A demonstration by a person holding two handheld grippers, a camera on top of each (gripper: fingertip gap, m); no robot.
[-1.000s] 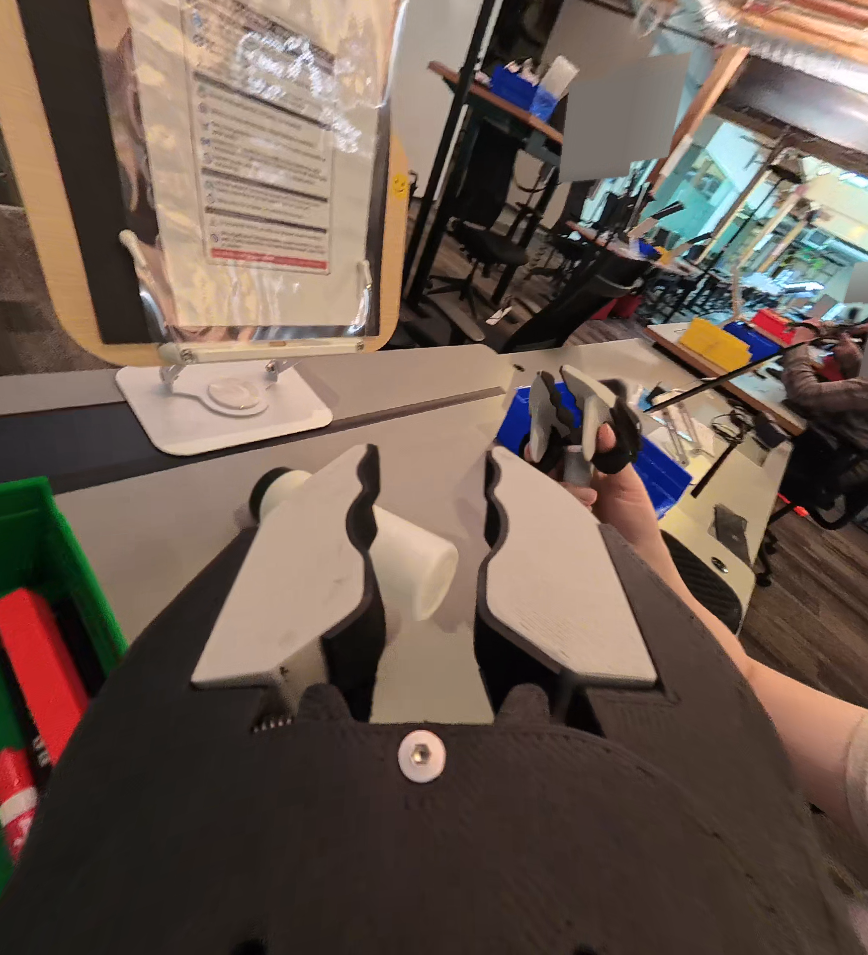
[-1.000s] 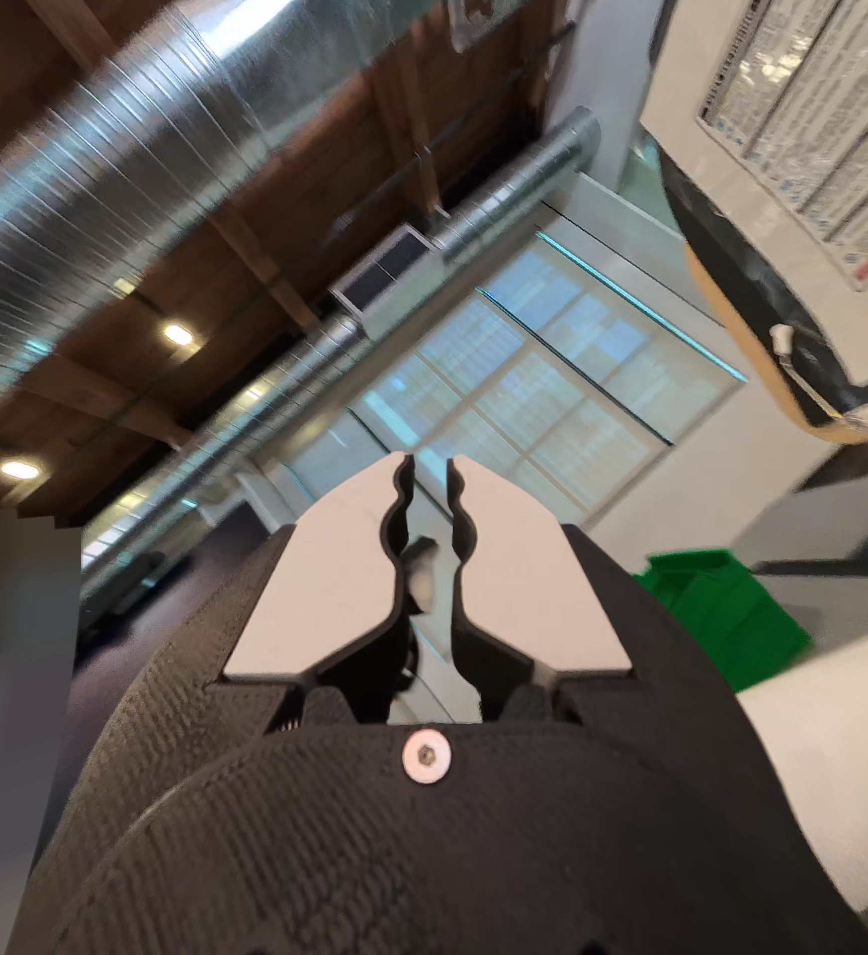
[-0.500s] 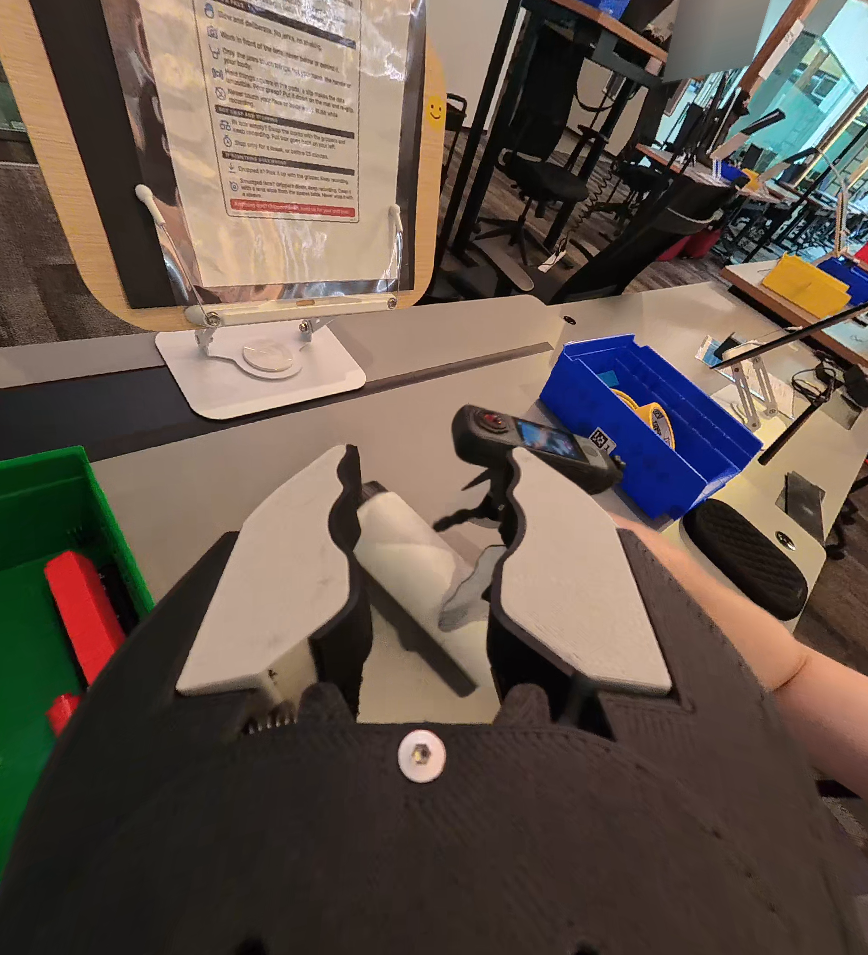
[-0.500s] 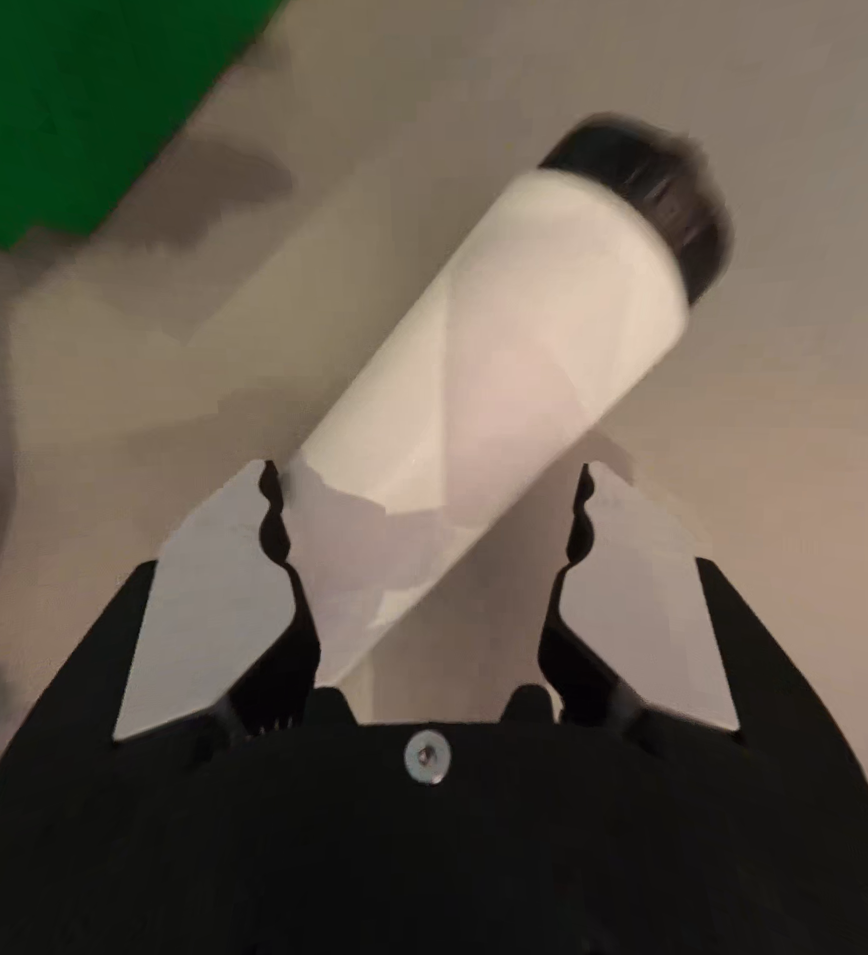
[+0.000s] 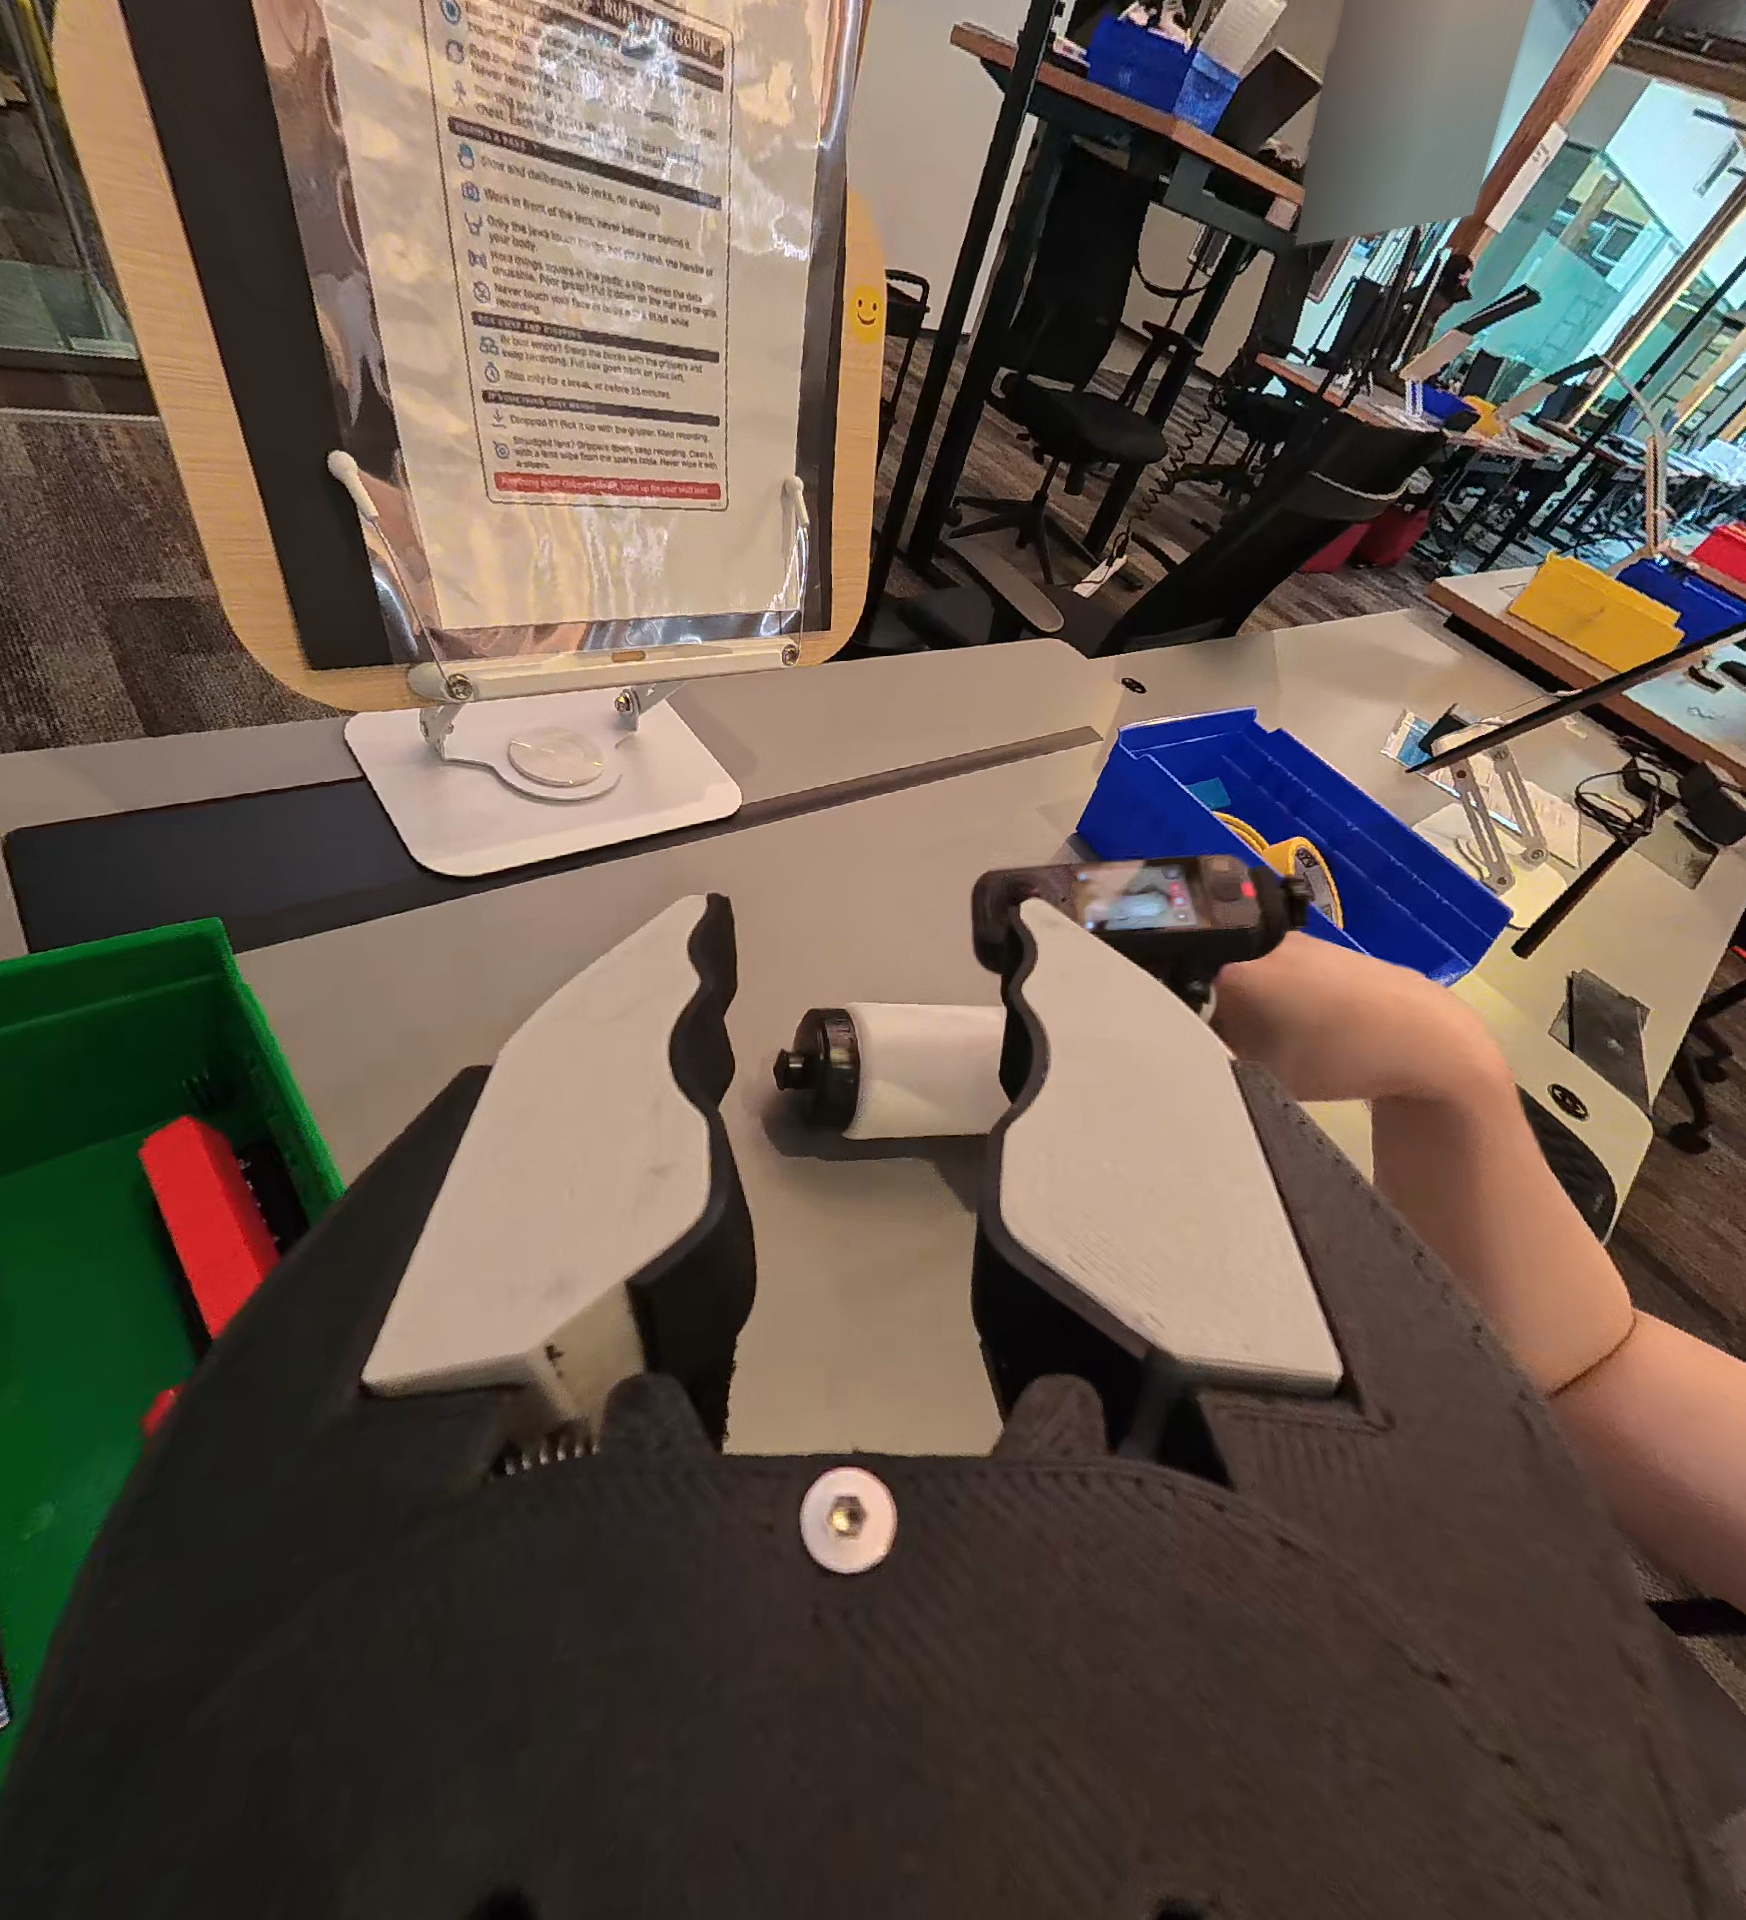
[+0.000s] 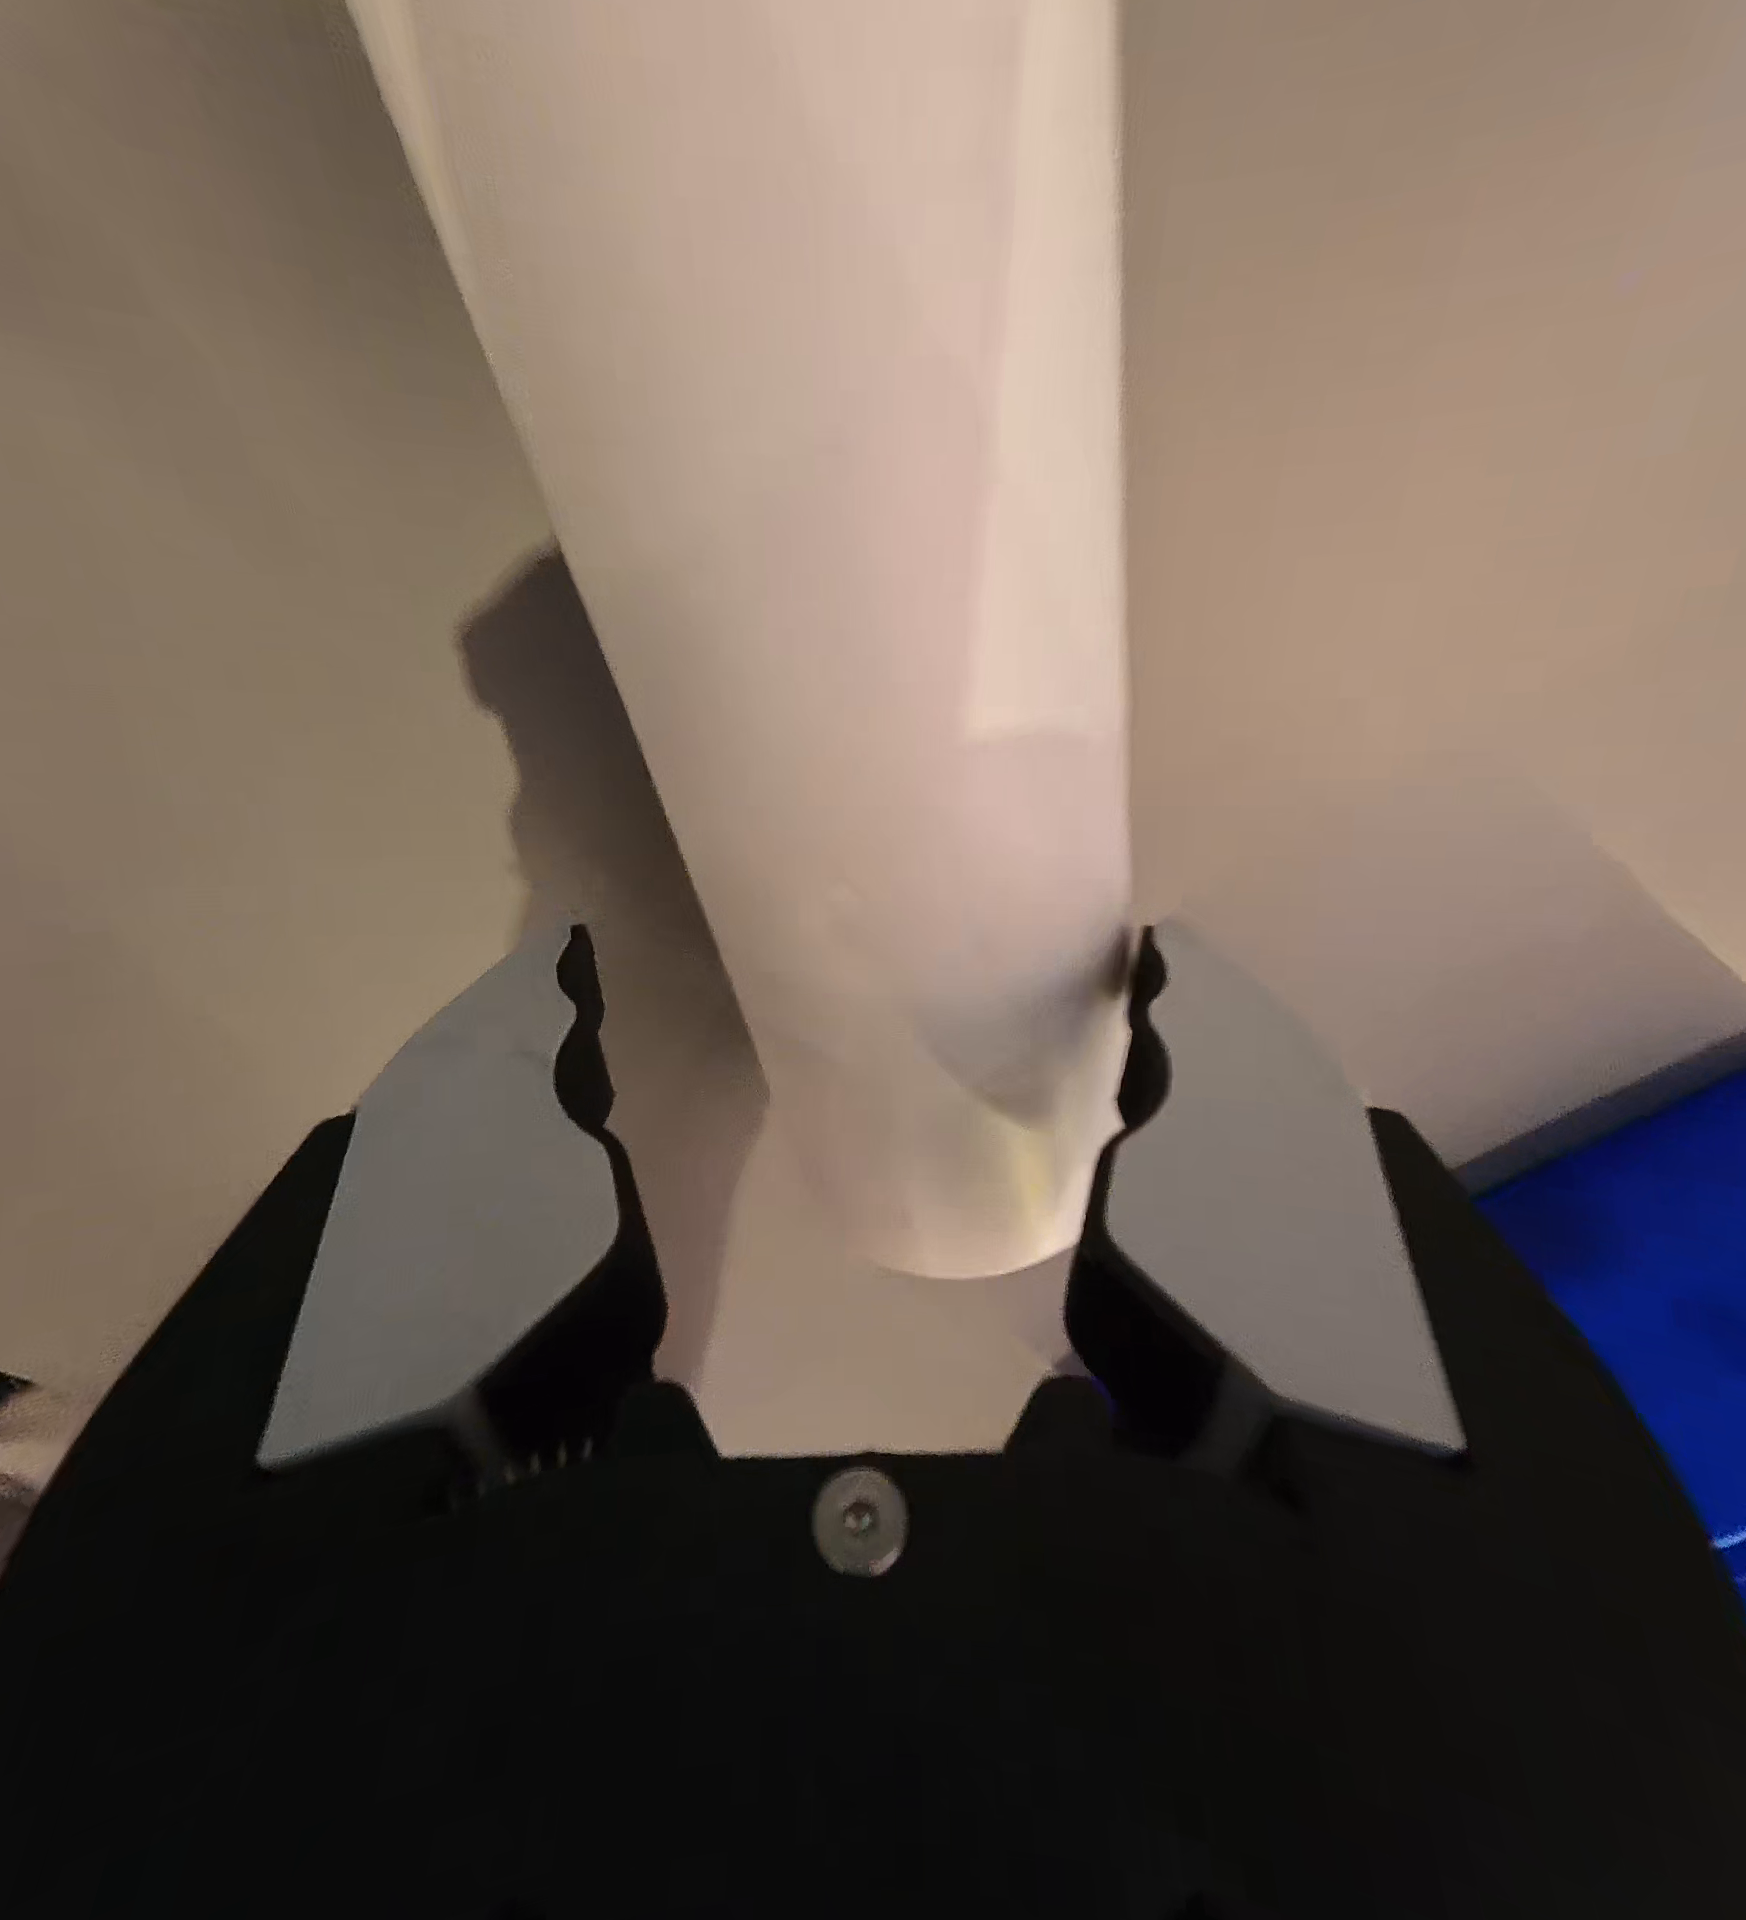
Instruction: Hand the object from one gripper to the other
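Observation:
A white bottle [image 5: 910, 1070] with a black cap [image 5: 817, 1065] lies on its side on the grey table [image 5: 848, 1299], cap to the left. My left gripper [image 5: 869, 914] is open and empty, held above and just short of the bottle. The right gripper, seen by the camera on top of it [image 5: 1139, 904] and the hand [image 5: 1347, 1039] holding it, is at the bottle's right end; its fingers are hidden behind my left finger. In the right wrist view the right gripper [image 6: 861, 935] is open, with the bottle's base end [image 6: 848, 520] between the jaws, close to the right finger.
A green bin [image 5: 69, 1039] with red blocks [image 5: 204, 1216] stands at the left. A blue bin [image 5: 1295, 831] stands at the back right and shows in the right wrist view [image 6: 1679, 1299]. A sign on a white stand [image 5: 536, 779] is behind. The left gripper's tips are roughly 35 cm from the right gripper's.
The right gripper swung down from pointing at the ceiling, opened, and moved its jaws around the bottle's base end. The bottle turned to lie crosswise. The left gripper drew back from it.

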